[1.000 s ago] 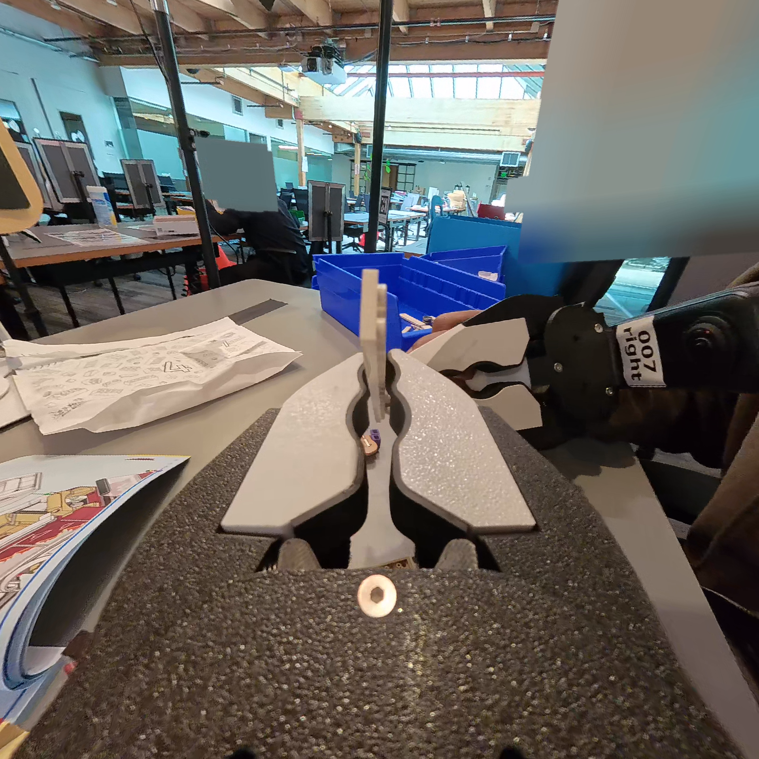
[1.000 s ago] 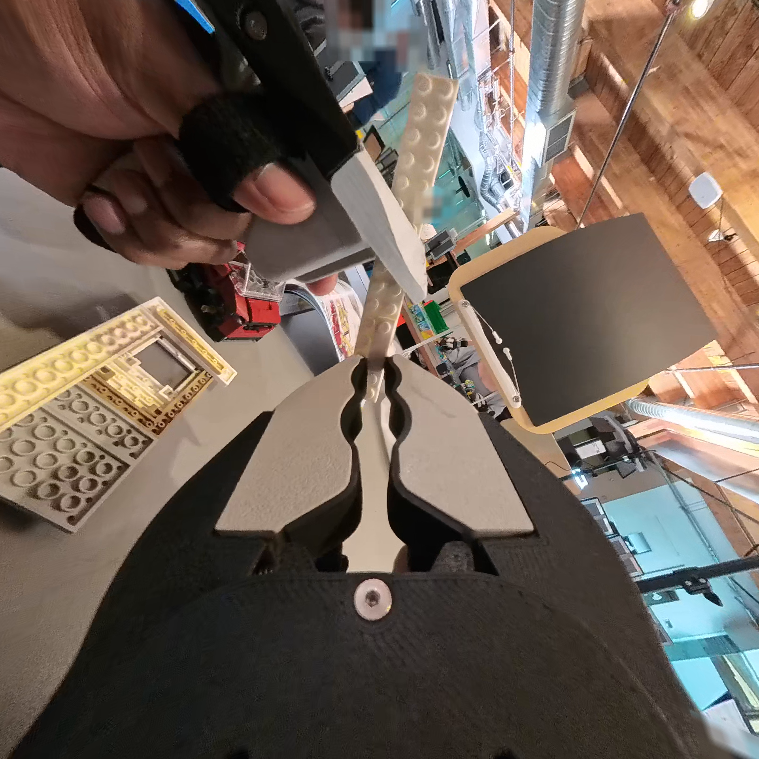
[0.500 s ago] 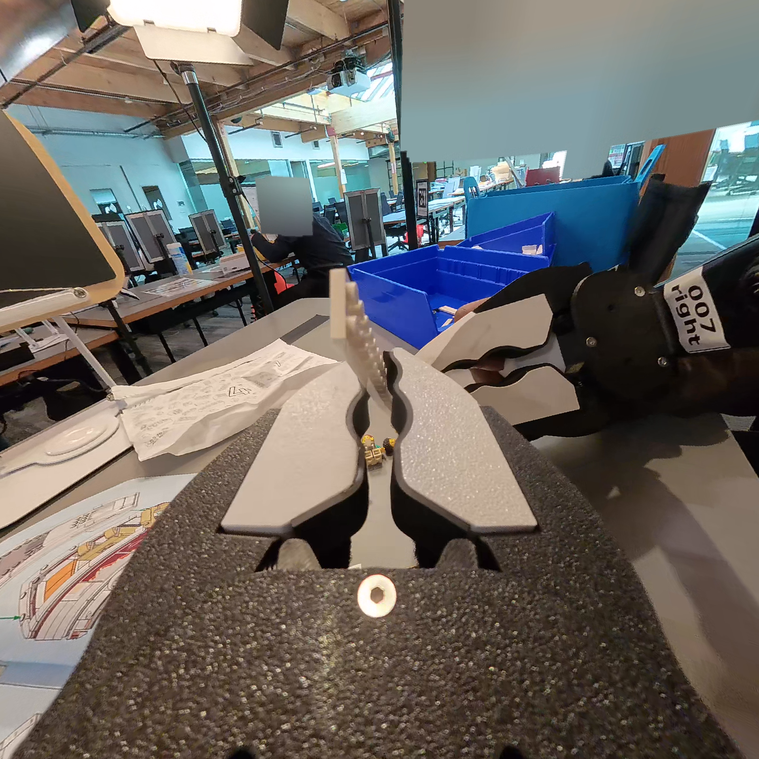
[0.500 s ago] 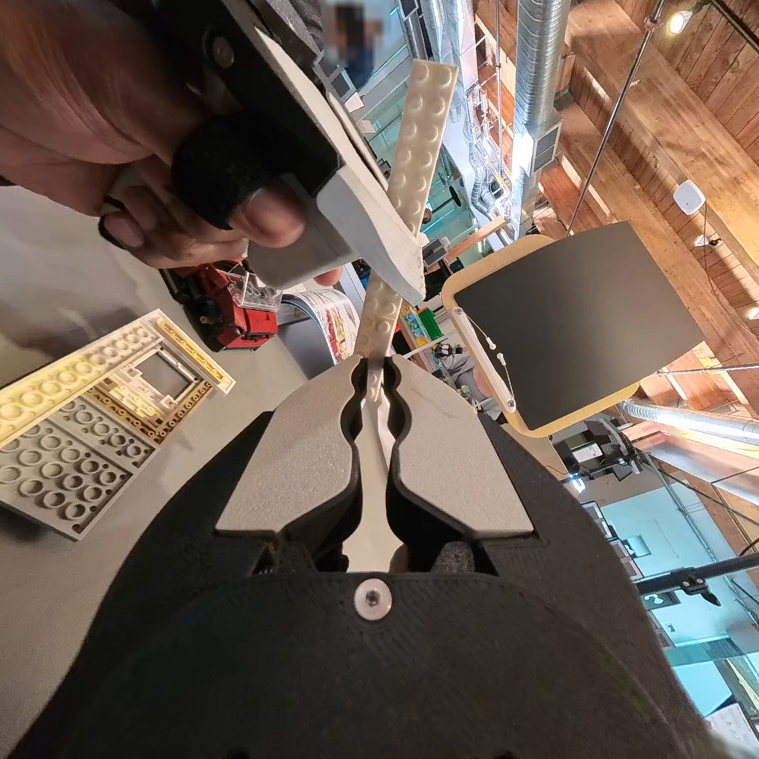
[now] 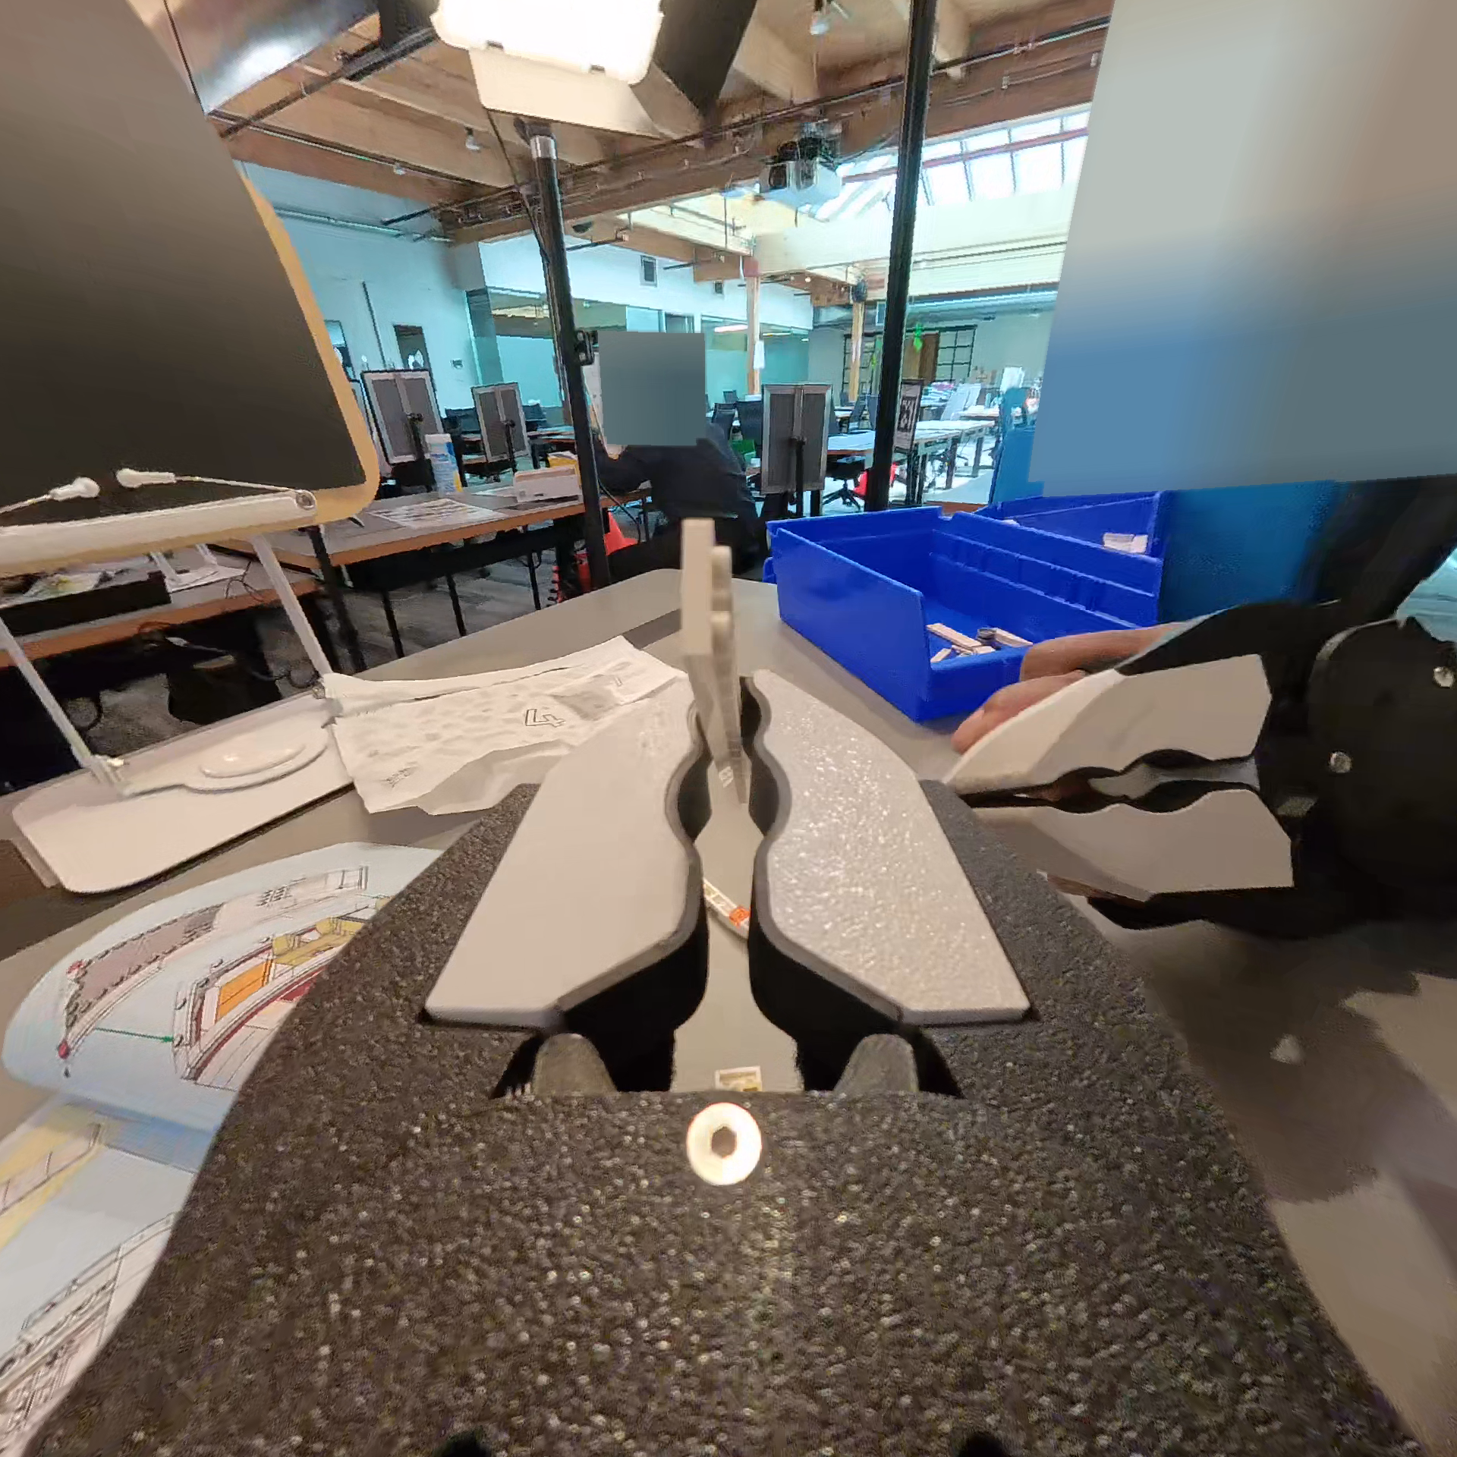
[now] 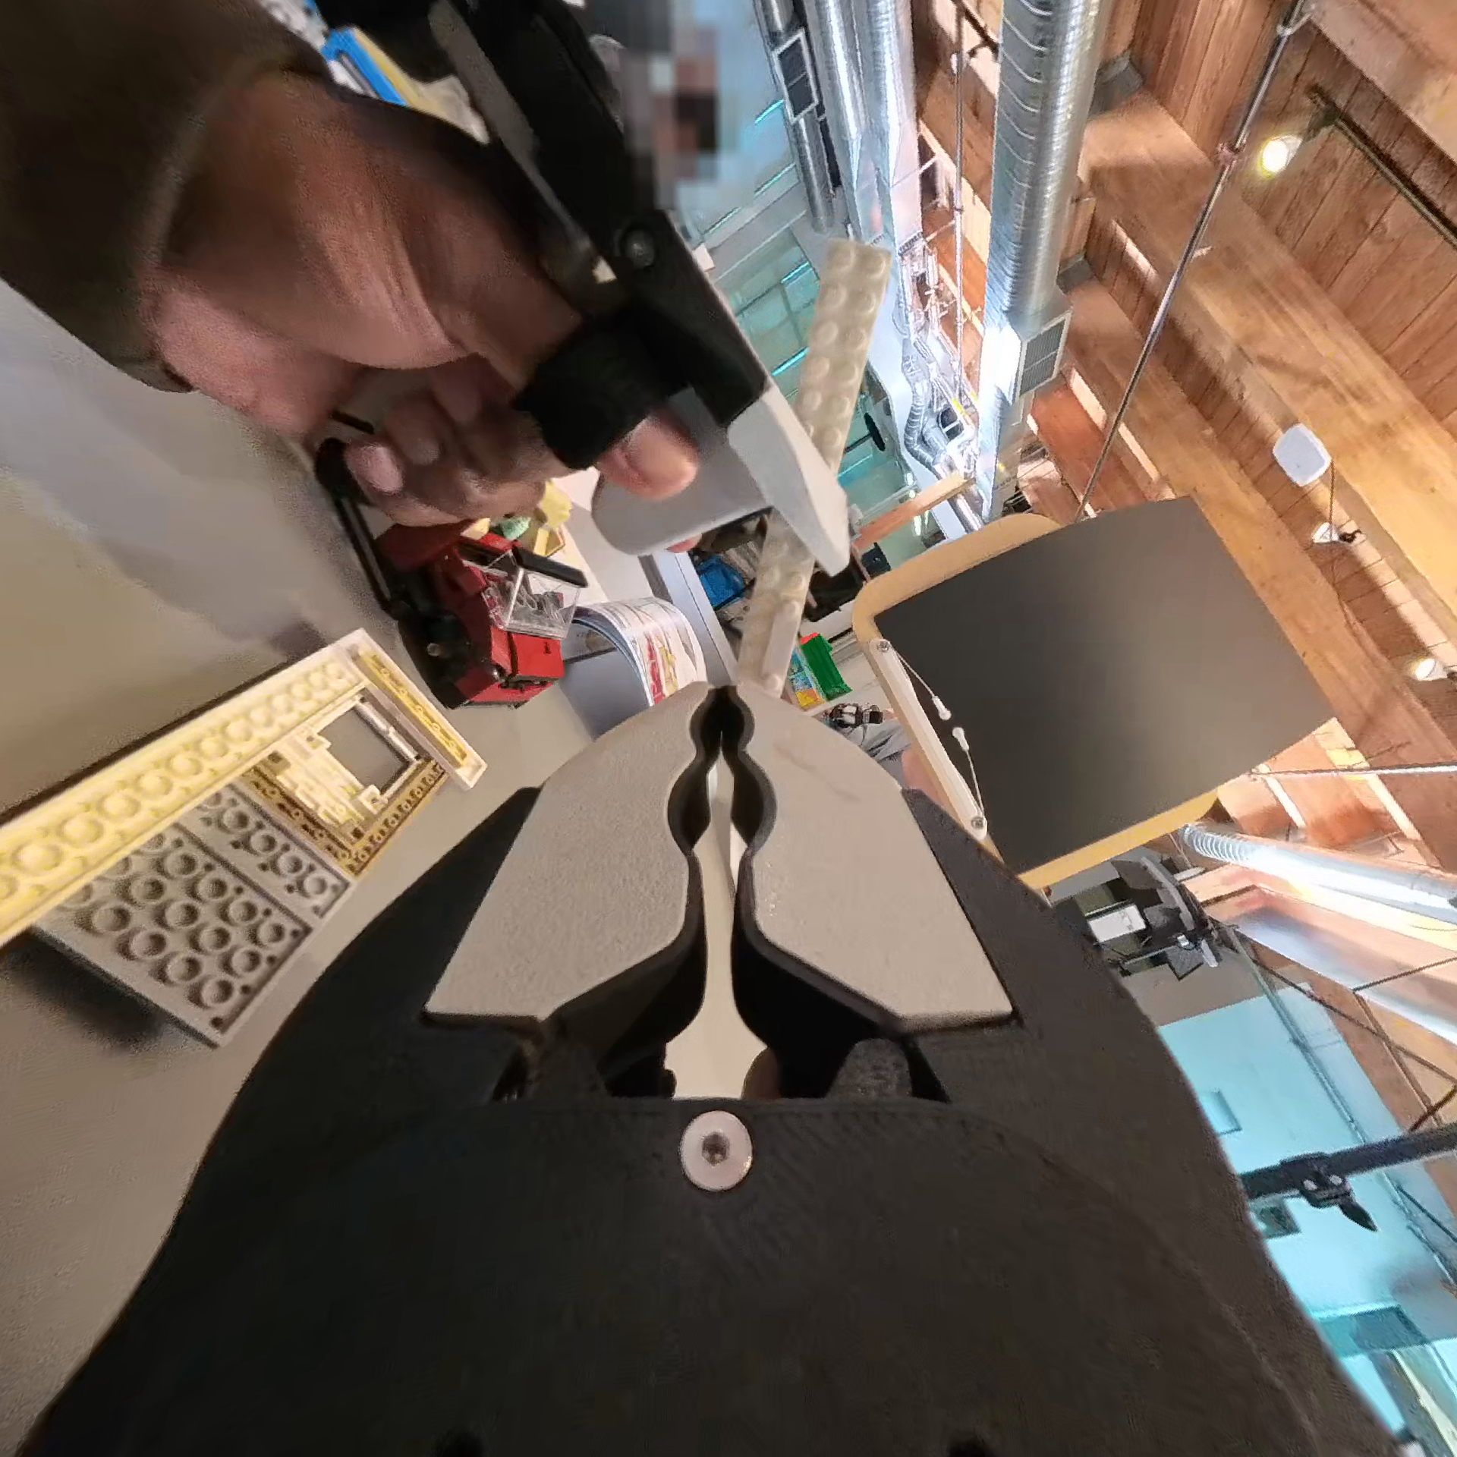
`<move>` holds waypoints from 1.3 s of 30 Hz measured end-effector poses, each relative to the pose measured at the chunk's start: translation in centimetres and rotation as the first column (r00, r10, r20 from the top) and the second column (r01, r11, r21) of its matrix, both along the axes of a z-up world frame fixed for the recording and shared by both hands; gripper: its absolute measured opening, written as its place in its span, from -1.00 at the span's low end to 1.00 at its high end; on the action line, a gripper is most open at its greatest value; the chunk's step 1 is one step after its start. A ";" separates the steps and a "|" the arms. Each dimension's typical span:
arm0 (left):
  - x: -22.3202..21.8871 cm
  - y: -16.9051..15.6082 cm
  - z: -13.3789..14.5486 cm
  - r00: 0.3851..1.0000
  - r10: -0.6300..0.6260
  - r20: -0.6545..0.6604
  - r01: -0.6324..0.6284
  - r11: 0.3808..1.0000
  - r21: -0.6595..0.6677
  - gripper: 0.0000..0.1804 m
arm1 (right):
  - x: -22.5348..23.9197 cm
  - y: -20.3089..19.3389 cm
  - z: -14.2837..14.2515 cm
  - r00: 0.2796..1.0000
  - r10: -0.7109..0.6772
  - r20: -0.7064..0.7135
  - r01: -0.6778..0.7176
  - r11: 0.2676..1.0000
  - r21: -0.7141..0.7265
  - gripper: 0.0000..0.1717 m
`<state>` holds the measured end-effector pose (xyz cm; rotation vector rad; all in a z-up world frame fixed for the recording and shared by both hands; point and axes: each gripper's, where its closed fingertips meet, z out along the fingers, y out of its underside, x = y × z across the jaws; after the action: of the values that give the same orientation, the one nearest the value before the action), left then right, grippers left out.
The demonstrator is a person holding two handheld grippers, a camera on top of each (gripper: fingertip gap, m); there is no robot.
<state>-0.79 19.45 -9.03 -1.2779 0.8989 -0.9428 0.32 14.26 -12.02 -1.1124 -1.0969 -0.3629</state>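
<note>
My left gripper (image 5: 721, 698) is shut on a long cream studded plate (image 5: 704, 599), which stands edge-on and upright out of its fingertips. In the right wrist view the same plate (image 6: 837, 347) slants up from the left gripper (image 6: 812, 536), held by a hand. My right gripper (image 6: 729, 698) is shut with its pads together and nothing between them. The plate's lower end lies just past its right fingertip, outside the grasp. In the left wrist view the right gripper (image 5: 993, 796) sits to the right of the plate, closed and empty.
A blue bin (image 5: 867, 623) with a few small pieces stands behind the grippers. A white paper bag (image 5: 489, 717), an open instruction booklet (image 5: 197, 985) and a black board on a stand (image 5: 142, 276) lie left. A tan and grey brick assembly (image 6: 181, 828) and a red brick model (image 6: 481, 623) sit on the table. My hands' fingertips stand some 7 cm from each other.
The right gripper was shut on the plate's lower end; the plate has left its grasp and the pads have come together on air. The left gripper still holds the plate.
</note>
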 end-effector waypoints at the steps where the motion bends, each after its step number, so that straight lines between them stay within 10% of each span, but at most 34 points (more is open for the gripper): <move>1: 0.2 -0.3 0.1 1.000 -0.012 -0.003 0.012 1.000 0.014 -0.94 | 0.1 0.2 0.1 1.000 -0.007 -0.017 0.007 1.000 0.003 -1.00; 20: 2.3 -4.4 -0.3 0.970 -0.244 -0.007 0.244 0.969 0.036 -0.94 | 1.9 2.5 -0.3 0.993 -0.107 -0.045 0.106 0.994 -0.035 -0.81; 39: 2.5 -3.2 -1.2 0.992 -0.119 -0.049 0.121 0.992 0.041 -0.95 | 1.1 1.6 1.0 0.995 -0.076 -0.058 0.079 0.996 0.046 -0.81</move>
<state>1.68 16.21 -10.22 -1.2234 1.0375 -0.9853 1.41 15.91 -11.03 -1.1175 -0.9924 -0.4147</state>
